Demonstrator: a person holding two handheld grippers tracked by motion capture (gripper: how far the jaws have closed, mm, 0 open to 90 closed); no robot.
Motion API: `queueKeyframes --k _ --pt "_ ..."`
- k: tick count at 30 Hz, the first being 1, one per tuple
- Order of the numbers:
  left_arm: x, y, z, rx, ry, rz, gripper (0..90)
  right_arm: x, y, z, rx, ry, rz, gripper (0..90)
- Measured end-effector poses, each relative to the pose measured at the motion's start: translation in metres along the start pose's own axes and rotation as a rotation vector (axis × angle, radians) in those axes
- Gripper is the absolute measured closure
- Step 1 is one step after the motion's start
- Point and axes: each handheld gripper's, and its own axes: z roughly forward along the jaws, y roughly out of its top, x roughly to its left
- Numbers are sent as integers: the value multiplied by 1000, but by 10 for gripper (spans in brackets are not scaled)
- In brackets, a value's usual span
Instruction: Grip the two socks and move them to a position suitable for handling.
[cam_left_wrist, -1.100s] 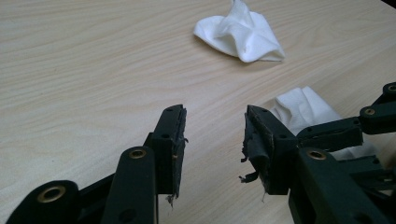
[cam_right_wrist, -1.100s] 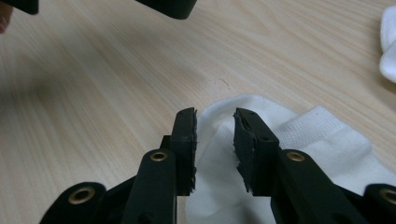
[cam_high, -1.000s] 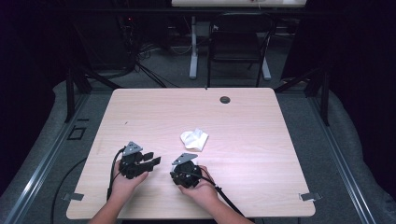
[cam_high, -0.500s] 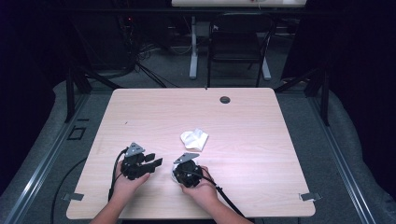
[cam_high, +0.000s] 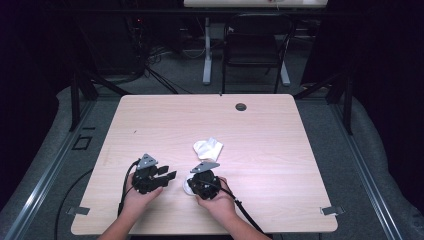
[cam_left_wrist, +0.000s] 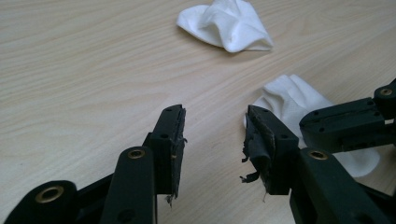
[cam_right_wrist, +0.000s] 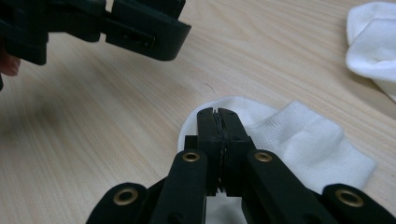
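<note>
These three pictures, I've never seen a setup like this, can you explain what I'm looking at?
A person sits at a wooden table, holding a black hand-held clamp tool in each hand. The high view comes from a fixed camera above; the other two come from cameras riding on each tool. The left gripper is open, its fingers spread over bare wood. The right gripper has its fingers pressed together over a flat white sock; whether they pinch its fabric is unclear. A second, crumpled sock lies farther out on the table.
</note>
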Motion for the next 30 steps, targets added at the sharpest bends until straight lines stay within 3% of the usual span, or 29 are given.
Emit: queueKeyframes --k 9,19,23,30 --pt "-13 -1 6 18 -41 20 602 -5 0 -10 -40 -3 22 891" --pt "-23 -5 17 41 -45 34 608 -6 -1 -15 -47 -3 27 891" --pt "-27 -6 23 51 -59 33 636 -4 -2 -16 -57 -2 29 891" --pt "-29 -9 30 83 -42 48 710 -5 -2 -18 -66 -3 26 891"
